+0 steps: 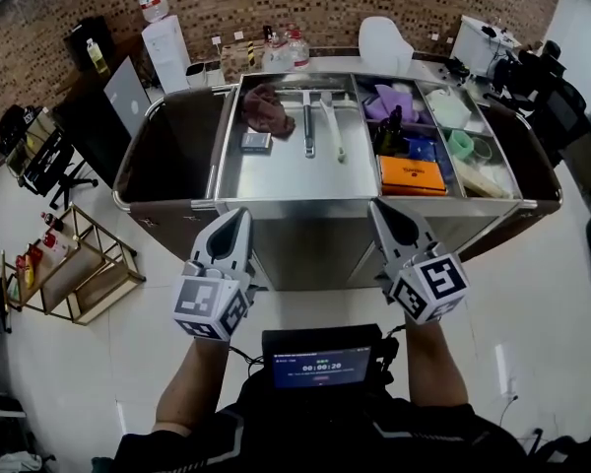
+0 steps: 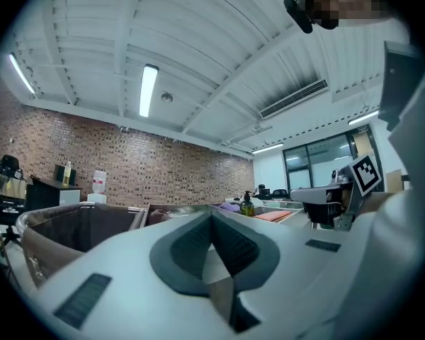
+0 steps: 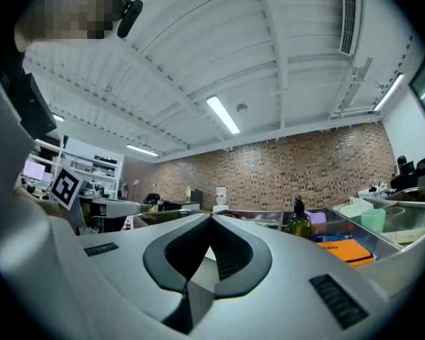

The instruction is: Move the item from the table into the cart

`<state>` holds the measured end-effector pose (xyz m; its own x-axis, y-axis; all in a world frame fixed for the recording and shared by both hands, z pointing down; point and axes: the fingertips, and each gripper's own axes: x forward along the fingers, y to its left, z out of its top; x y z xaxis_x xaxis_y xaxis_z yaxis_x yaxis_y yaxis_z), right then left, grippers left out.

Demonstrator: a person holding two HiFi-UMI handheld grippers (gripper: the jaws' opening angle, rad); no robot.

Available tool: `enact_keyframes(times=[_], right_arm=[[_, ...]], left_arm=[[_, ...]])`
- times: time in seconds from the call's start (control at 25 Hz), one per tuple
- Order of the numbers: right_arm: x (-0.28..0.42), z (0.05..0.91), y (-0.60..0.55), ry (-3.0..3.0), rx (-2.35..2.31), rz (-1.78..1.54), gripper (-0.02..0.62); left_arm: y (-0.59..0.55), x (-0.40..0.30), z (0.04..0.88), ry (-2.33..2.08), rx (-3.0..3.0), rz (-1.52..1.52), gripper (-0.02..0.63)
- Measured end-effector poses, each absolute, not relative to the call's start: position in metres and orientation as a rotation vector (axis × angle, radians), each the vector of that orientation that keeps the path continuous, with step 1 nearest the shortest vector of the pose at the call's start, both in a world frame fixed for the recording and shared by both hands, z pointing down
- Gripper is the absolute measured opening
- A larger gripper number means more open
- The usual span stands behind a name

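Observation:
In the head view a steel cart (image 1: pixel 295 200) stands before me with several trays. Its middle tray holds a brown cloth (image 1: pixel 268 106), a small box (image 1: pixel 256 141) and long metal tools (image 1: pixel 308 126). An orange box (image 1: pixel 412 175) and a dark bottle (image 1: pixel 389 131) lie in the right tray. My left gripper (image 1: pixel 241 212) (image 2: pixel 212 212) and right gripper (image 1: pixel 374 205) (image 3: pixel 212 217) both point level at the cart's near rim. Both are shut and hold nothing. The table (image 1: pixel 325 62) stands behind the cart with bottles (image 1: pixel 286 47) on it.
Dark bag bins hang at the cart's left end (image 1: pixel 172 146) and right end (image 1: pixel 532 166). A gold rack (image 1: pixel 79 264) stands on the floor at the left. A white chair (image 1: pixel 385 42) and a water dispenser (image 1: pixel 163 42) line the brick wall. A small screen (image 1: pixel 320 358) sits at my chest.

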<state>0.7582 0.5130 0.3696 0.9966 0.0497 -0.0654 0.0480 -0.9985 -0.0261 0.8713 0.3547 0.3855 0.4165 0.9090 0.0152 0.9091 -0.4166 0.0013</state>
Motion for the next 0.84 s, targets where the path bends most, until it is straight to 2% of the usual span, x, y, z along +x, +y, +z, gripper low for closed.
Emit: enact_keyframes(times=[0.84], right_arm=[[0.770, 0.363, 0.509, -0.074, -3.114, 0.076, 0.012]], left_arm=[[0.349, 0.884, 0.383, -1.700, -2.645, -0.055, 0.003]])
